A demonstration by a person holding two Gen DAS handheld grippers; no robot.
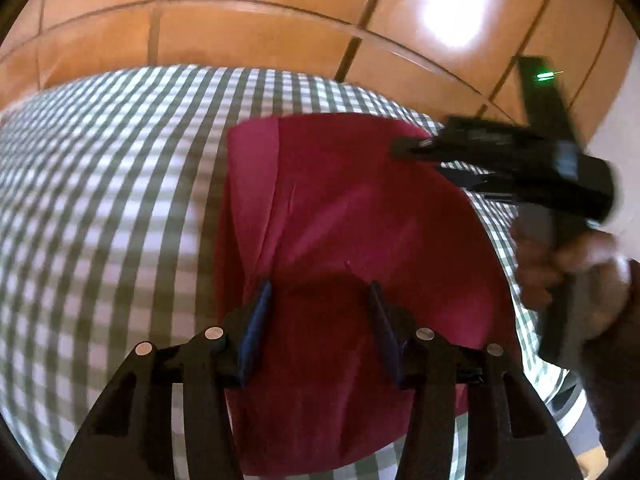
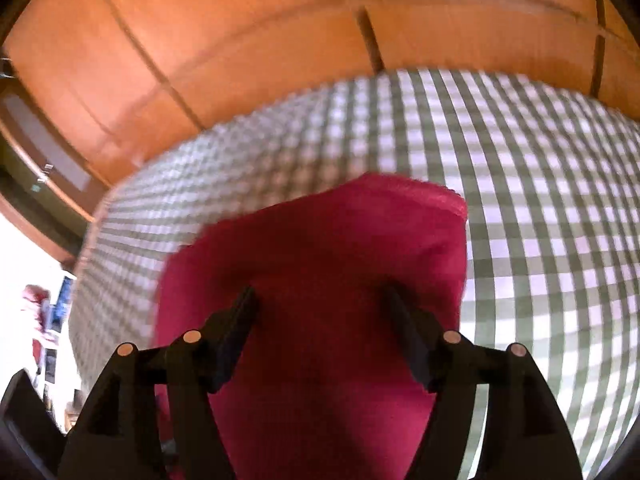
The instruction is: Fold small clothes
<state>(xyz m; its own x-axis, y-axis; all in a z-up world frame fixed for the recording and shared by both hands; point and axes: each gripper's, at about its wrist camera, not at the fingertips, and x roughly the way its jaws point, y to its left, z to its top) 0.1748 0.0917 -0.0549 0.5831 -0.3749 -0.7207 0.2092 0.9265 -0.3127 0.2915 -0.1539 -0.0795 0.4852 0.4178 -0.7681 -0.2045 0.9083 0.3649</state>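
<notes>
A dark pink cloth (image 1: 344, 208) lies folded on the green and white checked tablecloth (image 1: 104, 184). My left gripper (image 1: 320, 286) is open, its blue-tipped fingers (image 1: 260, 300) spread over the near part of the cloth. My right gripper (image 1: 404, 148) comes in from the right, blurred, its tips at the cloth's far right edge. In the right wrist view the right gripper (image 2: 318, 292) is open above the pink cloth (image 2: 320, 248), with nothing between its fingers (image 2: 244, 304).
The checked tablecloth (image 2: 540, 208) covers the whole table. An orange tiled floor (image 1: 256, 36) lies beyond the table's far edge. The person's hand (image 1: 568, 276) holds the right gripper at the right side. A bright doorway area (image 2: 36, 280) is at the far left.
</notes>
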